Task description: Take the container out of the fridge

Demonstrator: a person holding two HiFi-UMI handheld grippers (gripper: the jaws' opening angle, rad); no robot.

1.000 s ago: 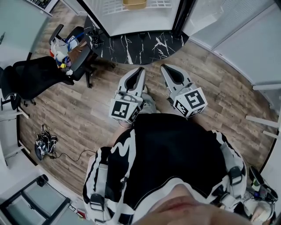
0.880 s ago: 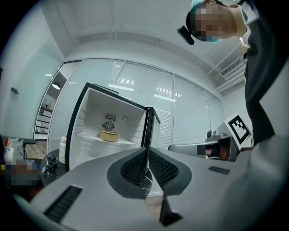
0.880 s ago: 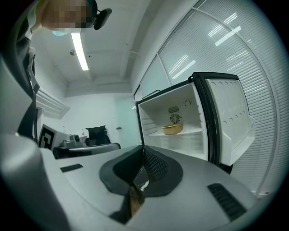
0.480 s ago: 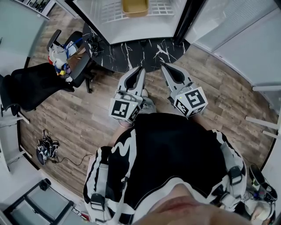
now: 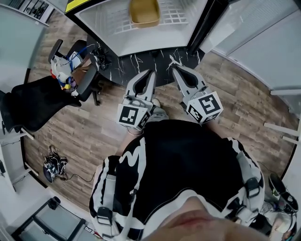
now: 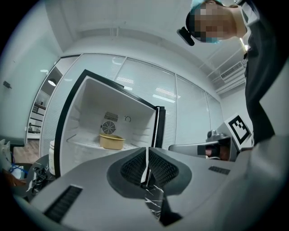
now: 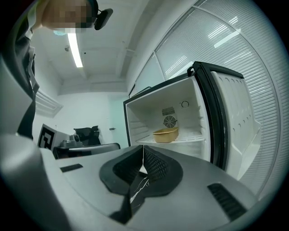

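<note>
Two hand-held grippers are held in front of the open fridge, well apart from it, and both point towards its interior. To the left of the fridge, an office chair stands on the wooden floor. The left hand-held gripper is shown with its jaws pressed together and nothing between them.

The container, a shallow yellowish tub, is seated on the wire shelf inside the fridge, near the middle and ahead of the rear fan grille. It is not touched by either gripper. It is judged to be thin moulded plastic: light, fairly stiff and smooth-walled, so that slipping is to be expected if it is pinched on its sloped side. The near rim is recommended as the point of hold, with one jaw inside the wall and one outside. No contents can be made out.

The right hand-held gripper is likewise closed on nothing. The door stands open at the right of the fridge.
</note>
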